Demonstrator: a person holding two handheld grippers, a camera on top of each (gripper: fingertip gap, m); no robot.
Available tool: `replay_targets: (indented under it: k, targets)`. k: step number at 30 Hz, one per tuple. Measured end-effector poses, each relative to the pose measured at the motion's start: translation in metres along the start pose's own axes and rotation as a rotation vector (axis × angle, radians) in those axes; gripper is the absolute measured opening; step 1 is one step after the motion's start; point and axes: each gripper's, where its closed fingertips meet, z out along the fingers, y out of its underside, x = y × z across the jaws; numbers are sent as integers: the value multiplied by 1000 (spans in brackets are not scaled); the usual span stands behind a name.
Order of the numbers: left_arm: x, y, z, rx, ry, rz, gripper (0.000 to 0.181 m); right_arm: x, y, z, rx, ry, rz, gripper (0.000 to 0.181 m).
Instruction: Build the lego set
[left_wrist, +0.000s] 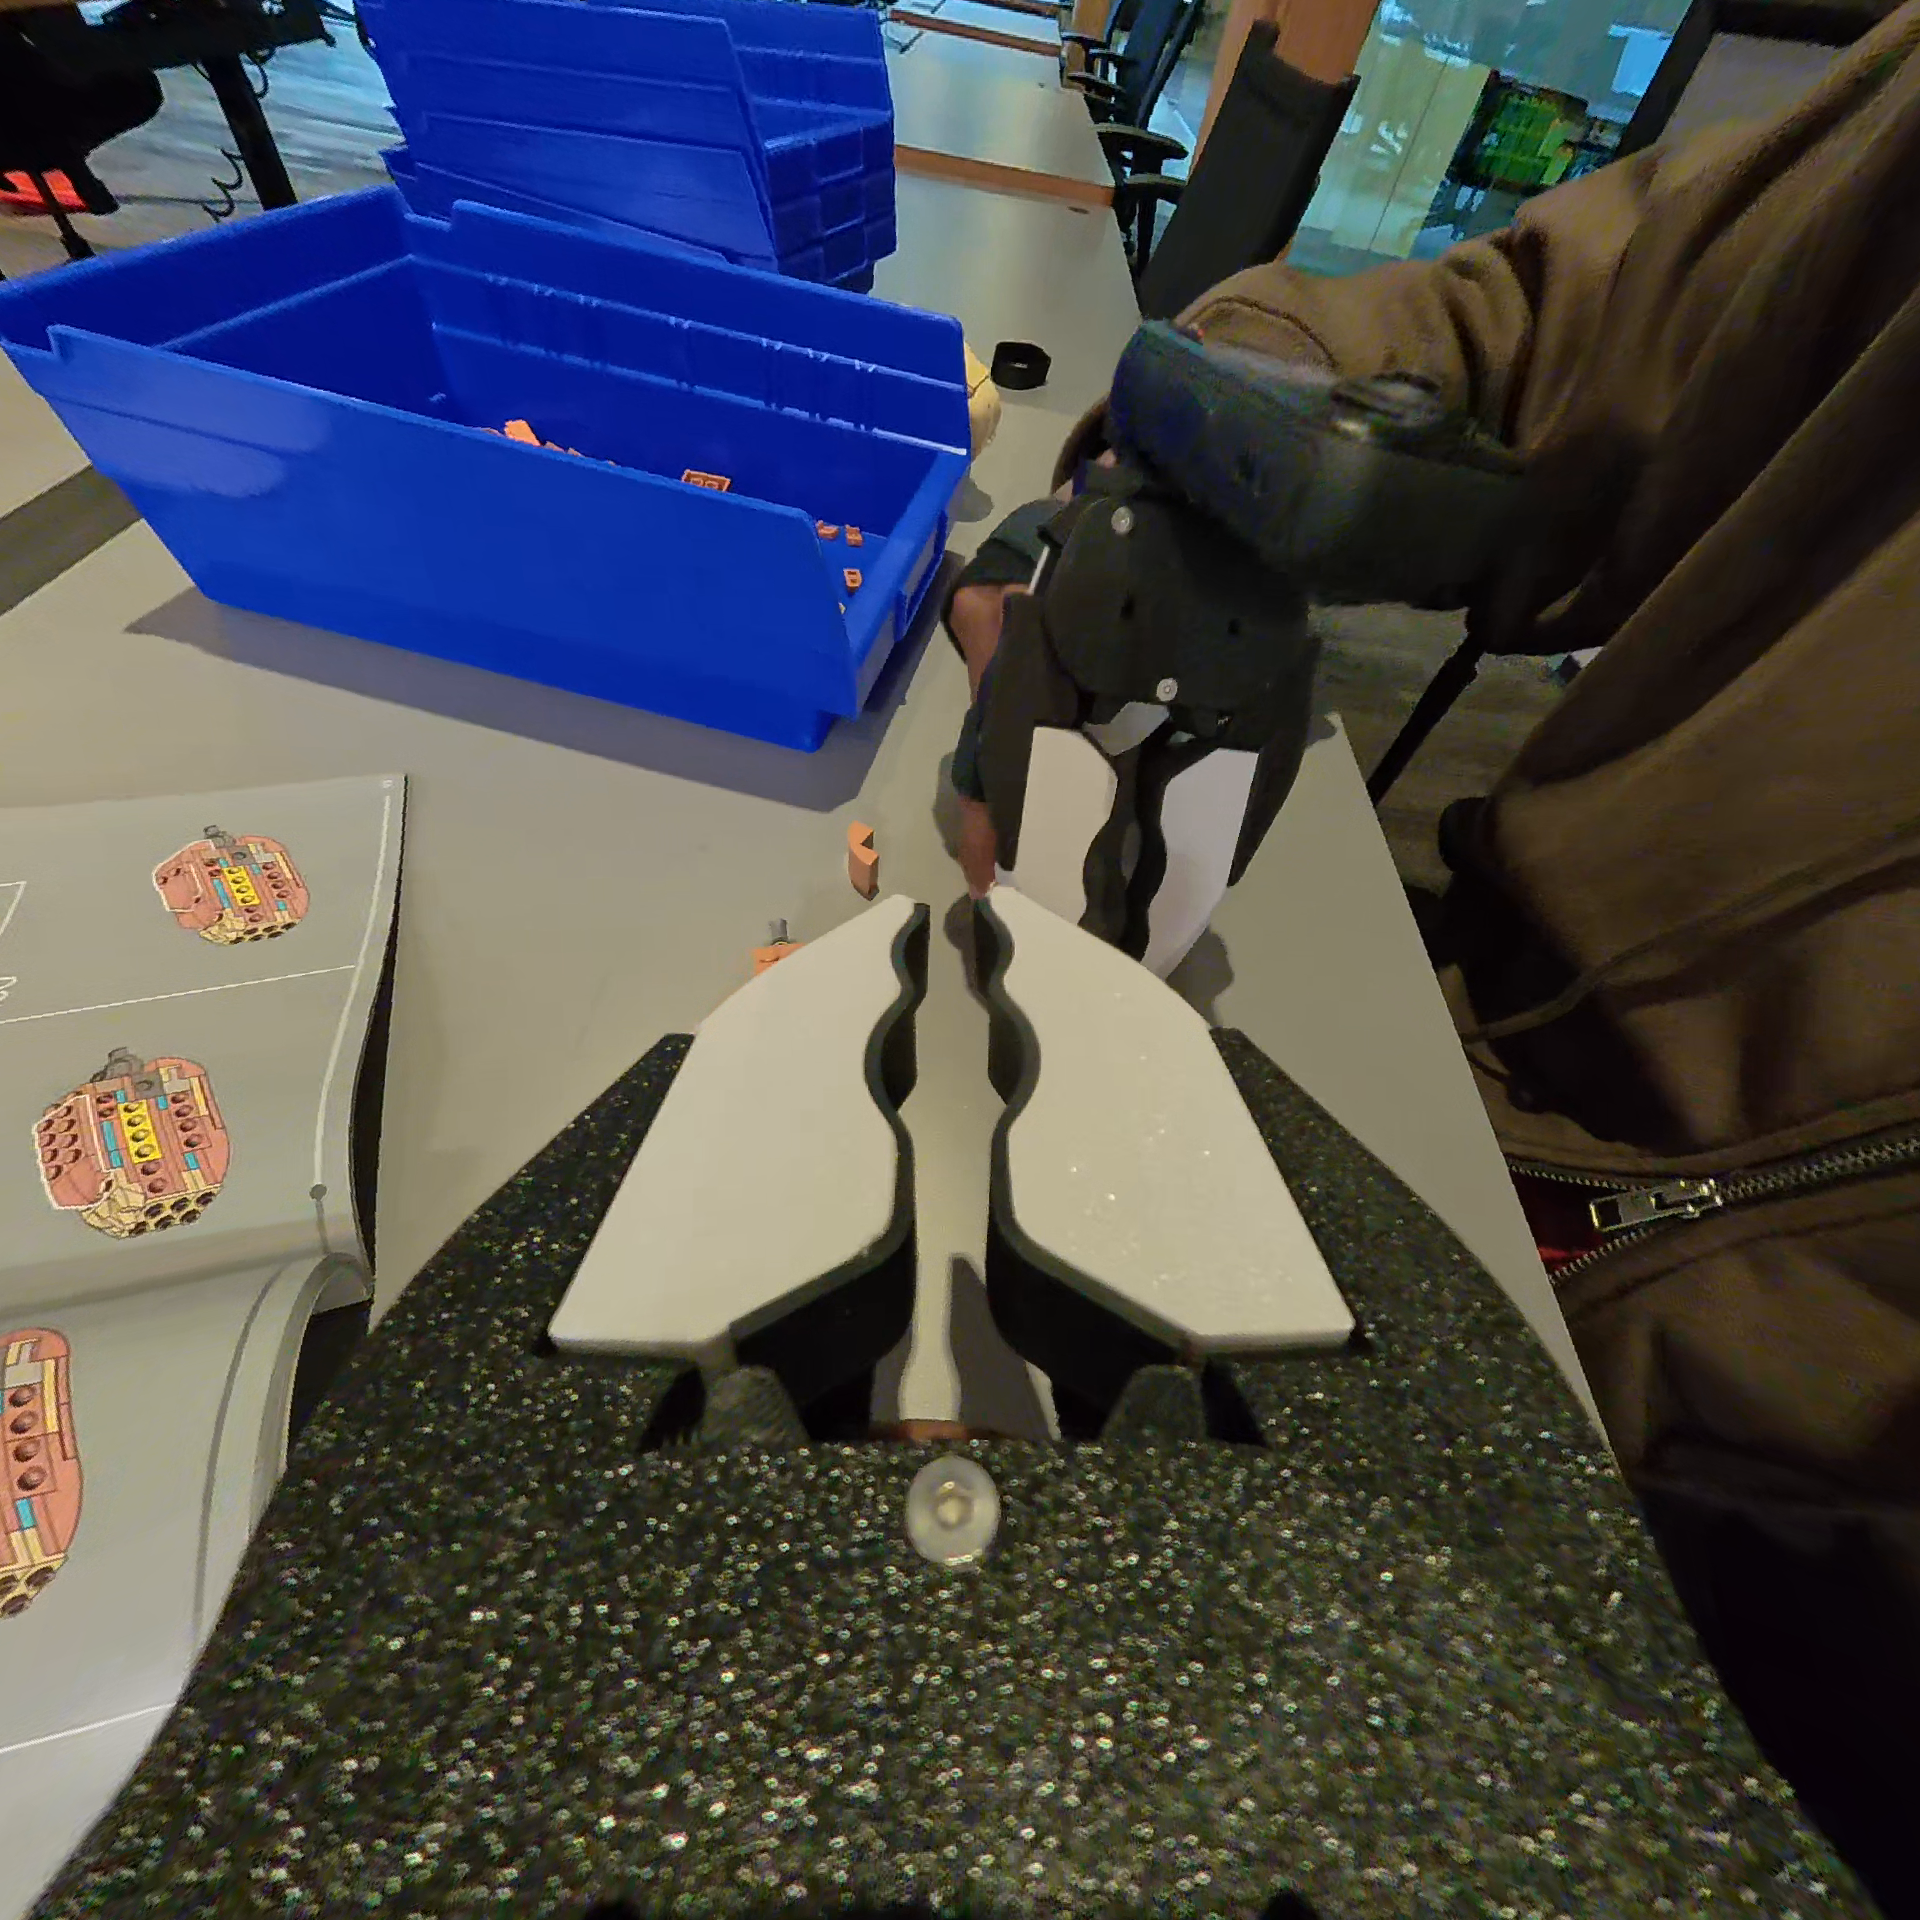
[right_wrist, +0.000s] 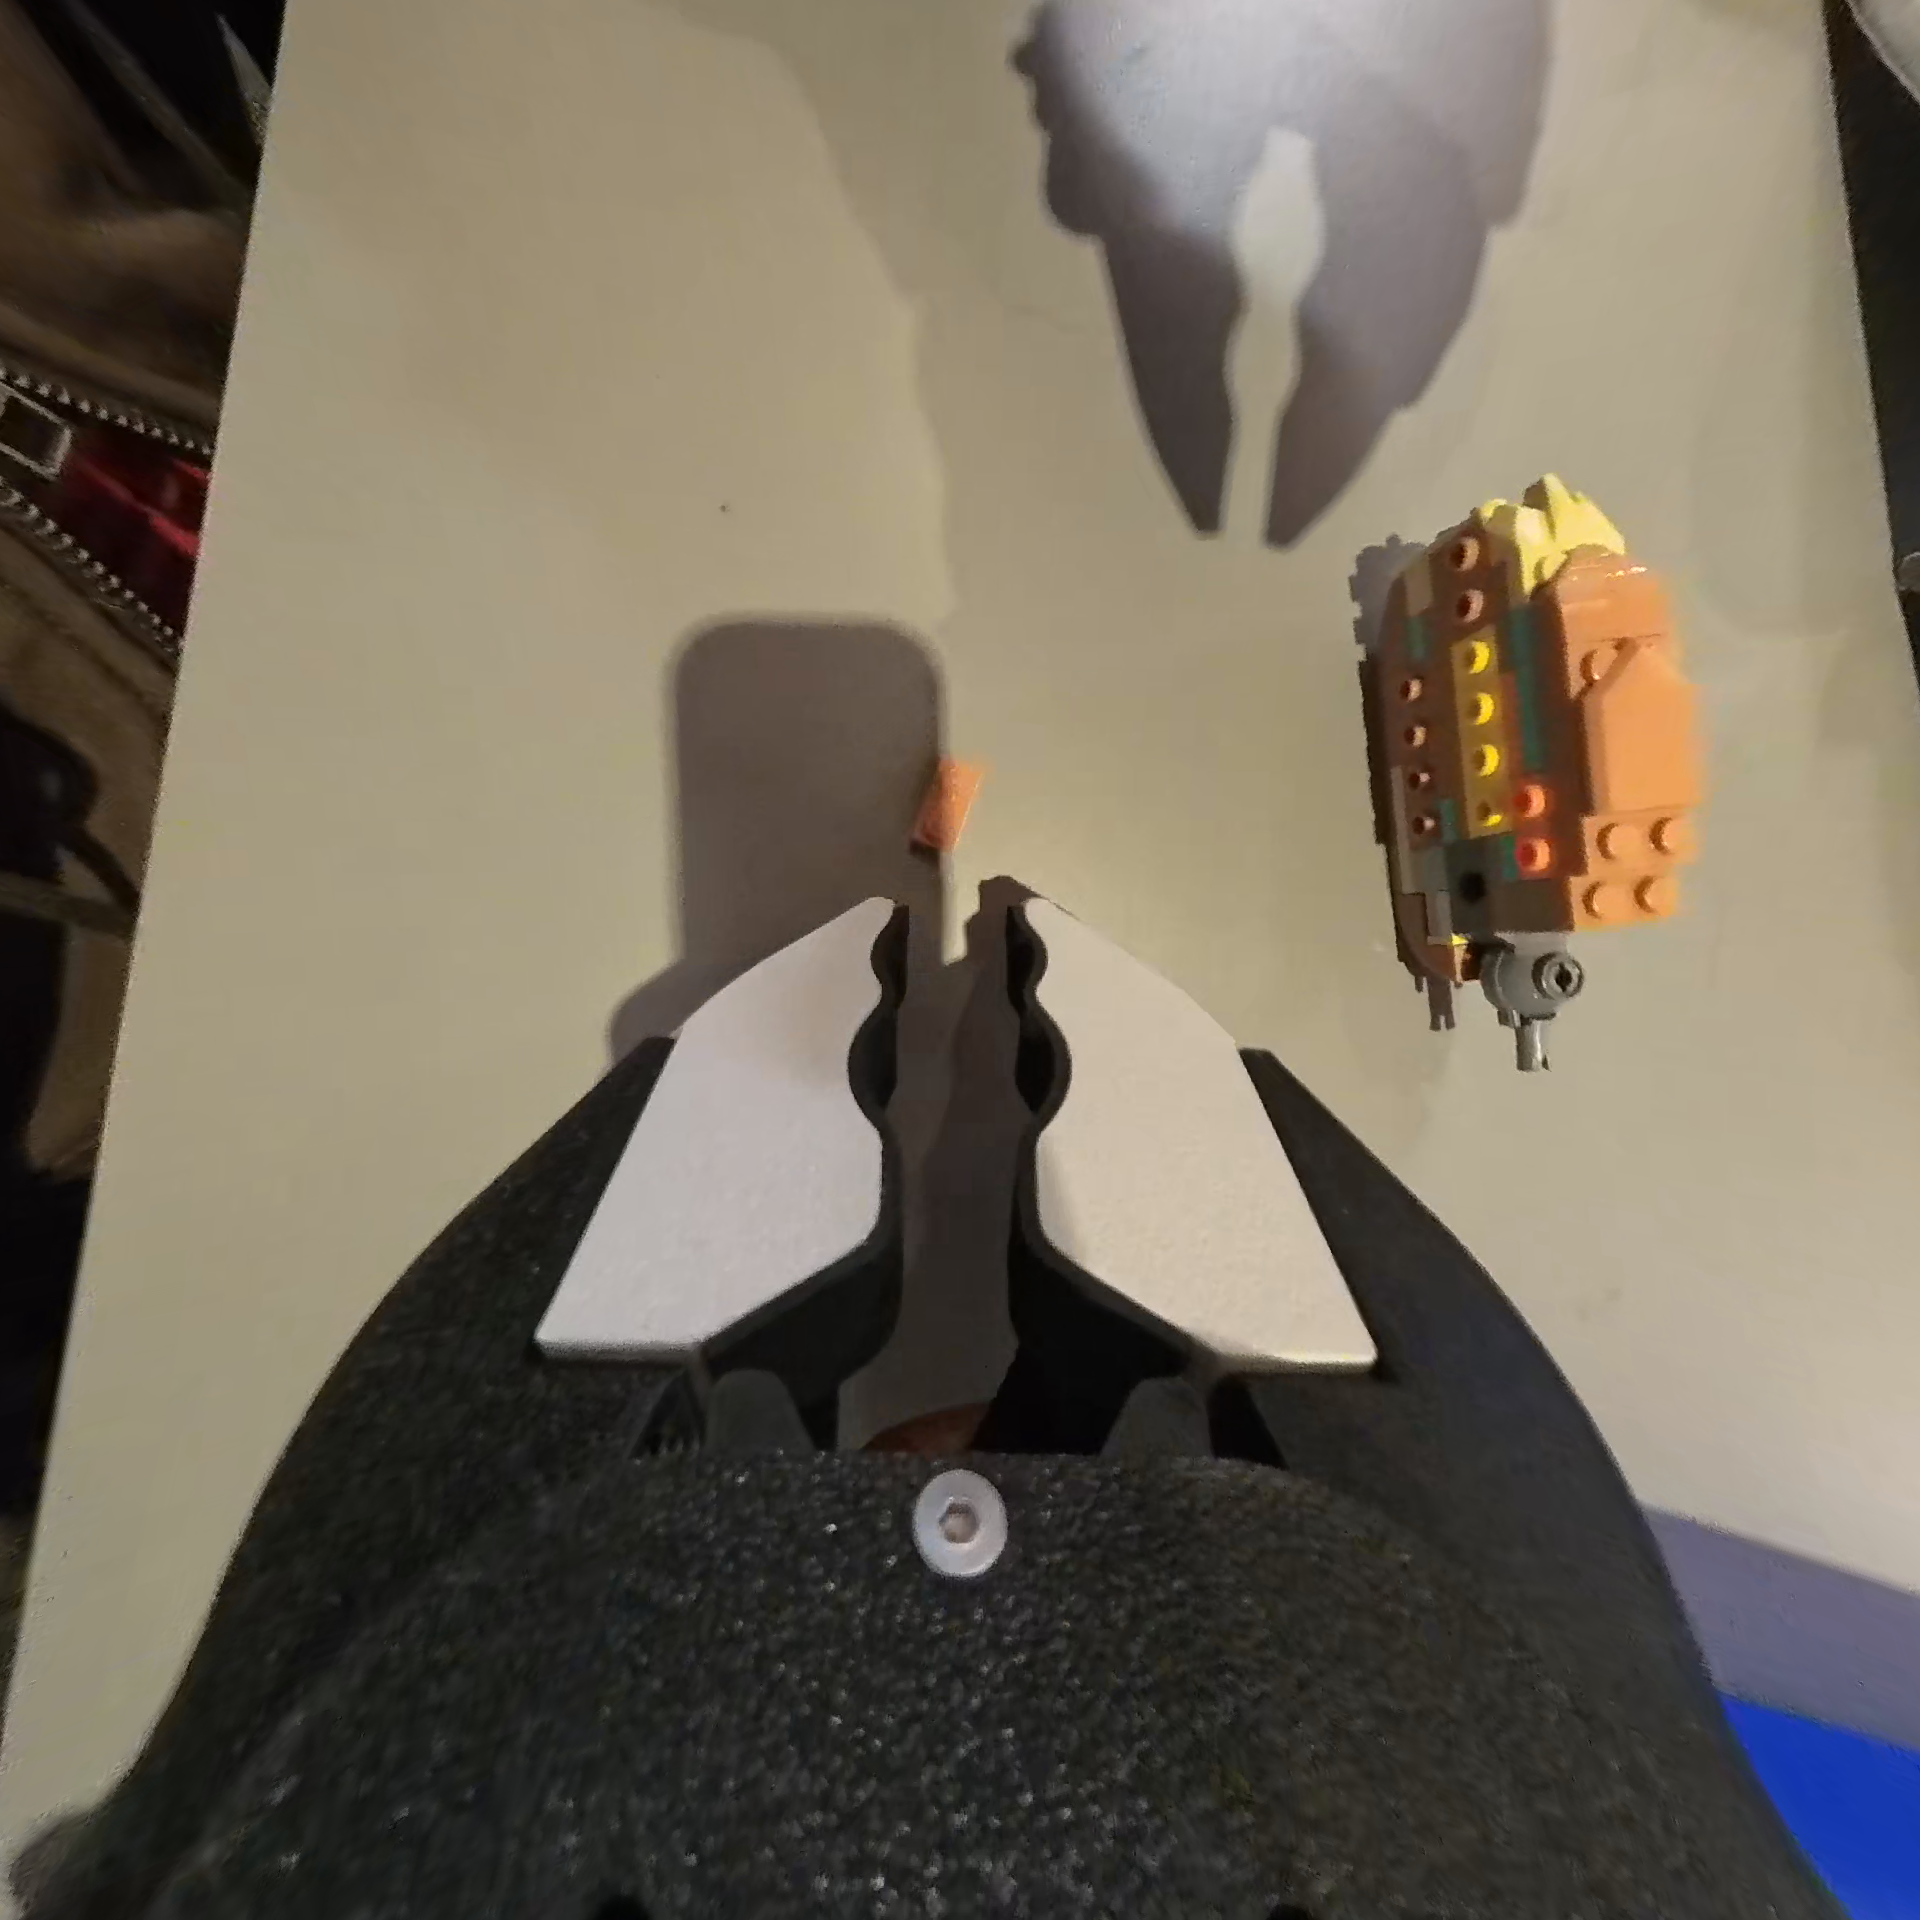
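Note:
My left gripper (left_wrist: 951, 914) hovers low over the grey table (left_wrist: 582, 914), its fingers a narrow gap apart with nothing between them. A small orange brick (left_wrist: 862, 857) lies just ahead of it to the left. My right gripper (left_wrist: 1117, 925) points down at the table beyond. In the right wrist view my right gripper (right_wrist: 951, 914) is empty with a narrow gap, and a small orange piece (right_wrist: 951, 800) lies just ahead of its tips. The partly built brown, orange and yellow lego model (right_wrist: 1527, 769) lies to its right. Only an edge of the model (left_wrist: 774, 945) shows behind my left finger.
A blue bin (left_wrist: 499, 582) with loose orange bricks stands at the back left, with stacked blue bins (left_wrist: 665, 125) behind it. An open instruction booklet (left_wrist: 187, 1039) lies at the left. A person in a brown jacket (left_wrist: 1714, 727) fills the right. The table edge (left_wrist: 1455, 1039) runs close by. The tips of one gripper are about 12 cm away from the tips of the other.

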Motion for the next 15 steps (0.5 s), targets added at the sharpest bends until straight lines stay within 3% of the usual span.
replay_targets:
  k: [15]
  targets:
    - [0, -1, -1, 9, 1, -12, 8, -27, -25, 11, 39, -93, -13, 17]
